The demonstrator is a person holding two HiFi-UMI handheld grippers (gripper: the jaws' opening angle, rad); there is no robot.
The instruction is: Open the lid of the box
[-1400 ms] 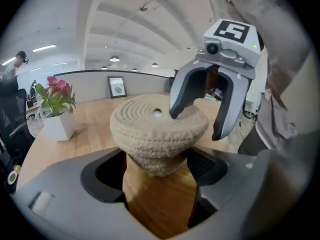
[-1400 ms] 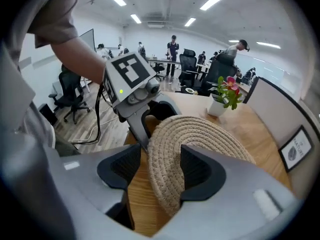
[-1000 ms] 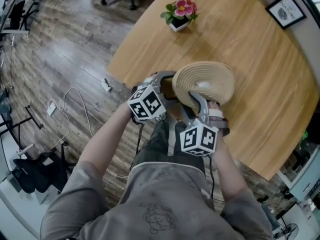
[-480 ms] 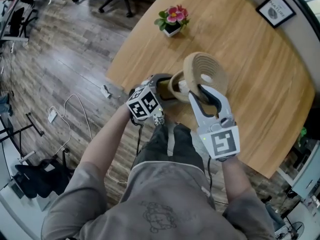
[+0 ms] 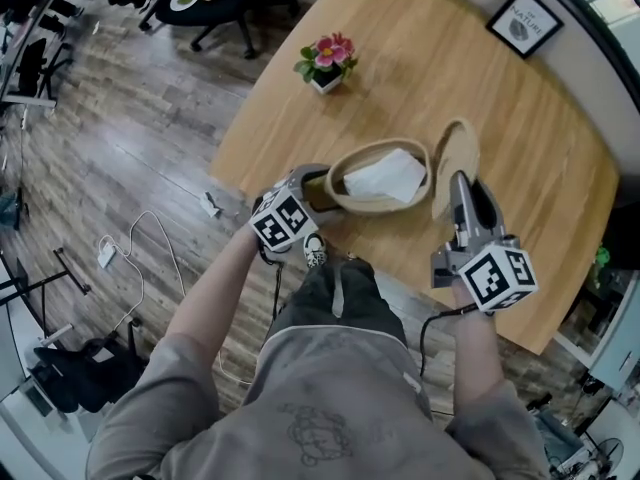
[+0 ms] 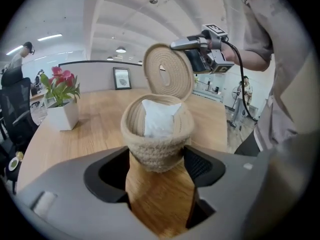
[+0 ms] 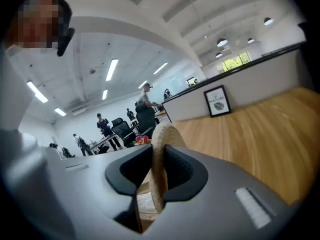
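The wooden table (image 5: 520, 118) carries the woven box (image 5: 378, 206) near its front edge. My left gripper (image 5: 312, 186) clamps the box's base, jaws wide and just tightened. The lid (image 5: 452, 158) stands on edge beside the box, pinched by my right gripper (image 5: 459, 186), whose jaws have just been closing. White cloth (image 5: 385, 178) lies inside.

Near the far edge of my wooden surface (image 5: 530, 158) stands a white pot of pink flowers (image 5: 327, 61). A framed picture (image 5: 524, 23) stands by the wall. A white cable (image 5: 105, 252) trails over the plank floor (image 5: 120, 118).
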